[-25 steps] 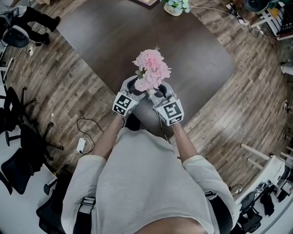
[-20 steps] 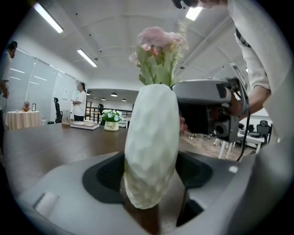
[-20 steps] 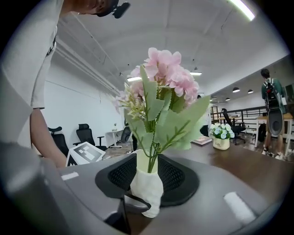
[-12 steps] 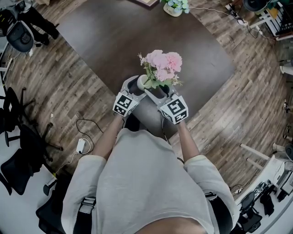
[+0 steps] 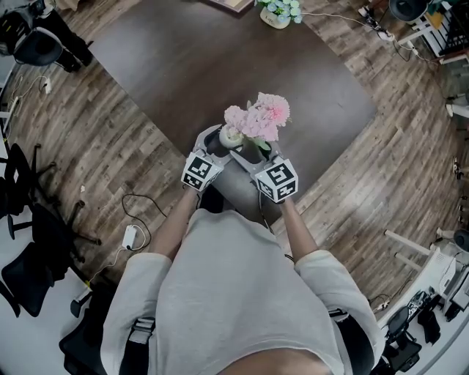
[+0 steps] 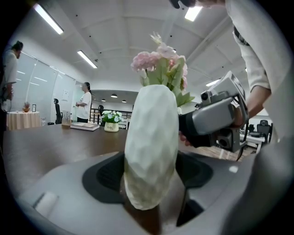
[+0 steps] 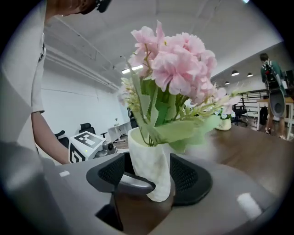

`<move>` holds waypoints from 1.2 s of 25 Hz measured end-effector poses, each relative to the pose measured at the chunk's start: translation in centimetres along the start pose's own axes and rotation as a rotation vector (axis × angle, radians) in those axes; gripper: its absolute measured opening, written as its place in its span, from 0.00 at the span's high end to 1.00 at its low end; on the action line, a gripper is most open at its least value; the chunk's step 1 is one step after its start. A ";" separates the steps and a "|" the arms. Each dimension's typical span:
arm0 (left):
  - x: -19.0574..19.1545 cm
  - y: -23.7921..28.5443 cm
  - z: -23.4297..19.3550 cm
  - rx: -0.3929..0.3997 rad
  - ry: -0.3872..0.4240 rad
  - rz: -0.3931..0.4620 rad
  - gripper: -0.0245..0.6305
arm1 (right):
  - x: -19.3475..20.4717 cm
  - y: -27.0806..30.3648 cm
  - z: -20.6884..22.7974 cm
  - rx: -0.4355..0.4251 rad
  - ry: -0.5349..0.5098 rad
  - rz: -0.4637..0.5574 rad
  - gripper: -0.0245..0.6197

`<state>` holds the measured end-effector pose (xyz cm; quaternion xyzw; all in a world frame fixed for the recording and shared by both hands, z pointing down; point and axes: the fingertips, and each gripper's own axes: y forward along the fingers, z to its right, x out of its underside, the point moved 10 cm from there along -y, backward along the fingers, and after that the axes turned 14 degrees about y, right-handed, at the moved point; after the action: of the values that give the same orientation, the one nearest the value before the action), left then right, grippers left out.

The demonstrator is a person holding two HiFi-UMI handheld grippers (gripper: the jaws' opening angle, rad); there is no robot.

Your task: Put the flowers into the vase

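Observation:
A white faceted vase (image 6: 151, 147) stands upright between the pads of my left gripper (image 6: 150, 183), which press on both its sides. In the head view the vase (image 5: 231, 136) is at the near edge of the dark table, with my left gripper (image 5: 222, 143) around it. The pink flowers (image 5: 262, 116) with green leaves stand in the vase, stems inside its mouth. My right gripper (image 5: 253, 151) is close on the right, its jaws opening. In the right gripper view the flowers (image 7: 177, 69) rise from the vase (image 7: 149, 160), and my right gripper (image 7: 149, 180) grips nothing.
The dark brown table (image 5: 220, 51) stretches away from me. A small pot of pale flowers (image 5: 281, 11) stands at its far edge beside a flat book (image 5: 233, 4). Office chairs (image 5: 29, 220) and a cable with an adapter (image 5: 132, 233) are on the wood floor at left.
The flowers came down from above the grippers into the vase. My right gripper sank with them, opened and let go of the stems. The left gripper kept still on the vase.

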<state>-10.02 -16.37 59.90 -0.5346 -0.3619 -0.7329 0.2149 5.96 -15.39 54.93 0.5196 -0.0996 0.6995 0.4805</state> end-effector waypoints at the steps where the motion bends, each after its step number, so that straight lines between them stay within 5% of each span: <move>1: 0.1 0.0 0.1 0.002 0.000 0.000 0.44 | 0.1 -0.1 0.1 -0.003 0.015 0.005 0.47; 30: 1.3 -1.7 0.9 0.009 -0.027 -0.021 0.41 | 0.6 0.2 0.5 0.020 0.046 0.008 0.47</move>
<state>-11.03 -14.51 60.74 -0.5396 -0.3737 -0.7262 0.2047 6.12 -15.49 55.71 0.5076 -0.0836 0.7140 0.4749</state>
